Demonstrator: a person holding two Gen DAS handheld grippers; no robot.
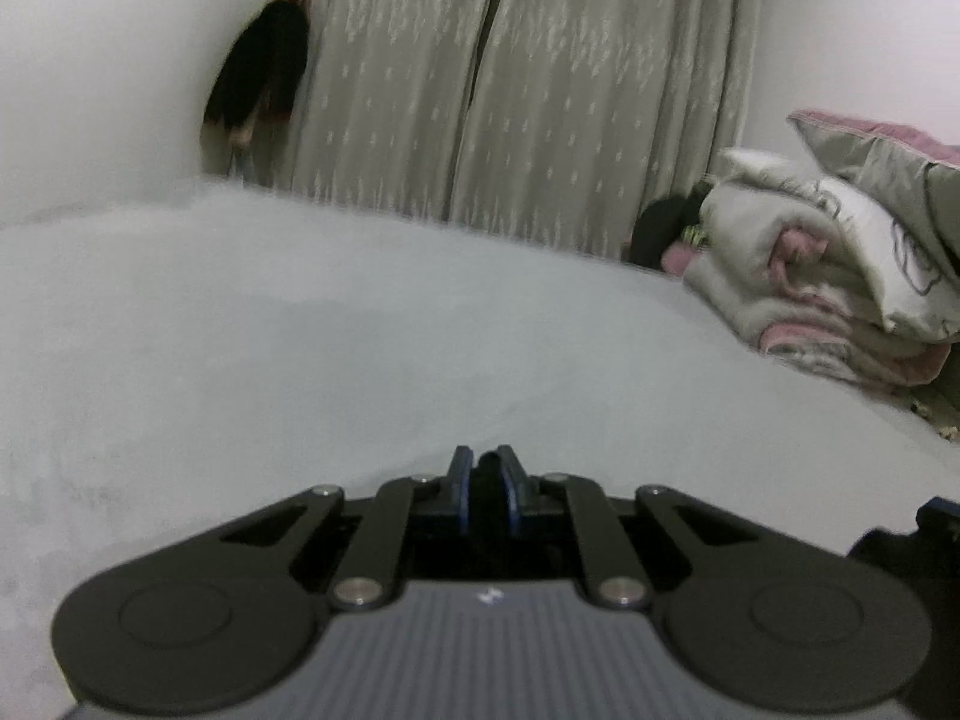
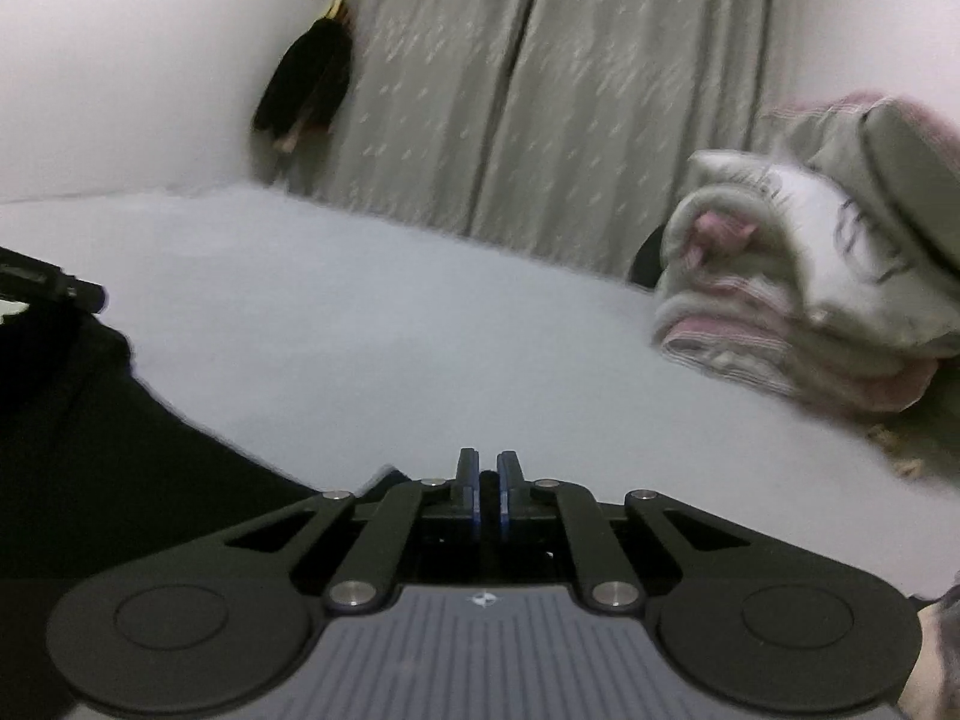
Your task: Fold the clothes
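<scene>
Wall white at left, black object (image 2: 306,84) hanging beside grey curtain (image 2: 540,90). Black garment (image 2: 90,432) lies on light grey bed (image 2: 390,324) at left in right wrist view. Left claw (image 1: 485,468) fingers almost together, dark cloth between tips. Right claw (image 2: 487,471) fingers near together, narrow gap. Folded blankets (image 2: 798,294) piled at right, on bed.

Dim, flat indoor light; soft motion blur; fisheye bending, dark corners.
</scene>
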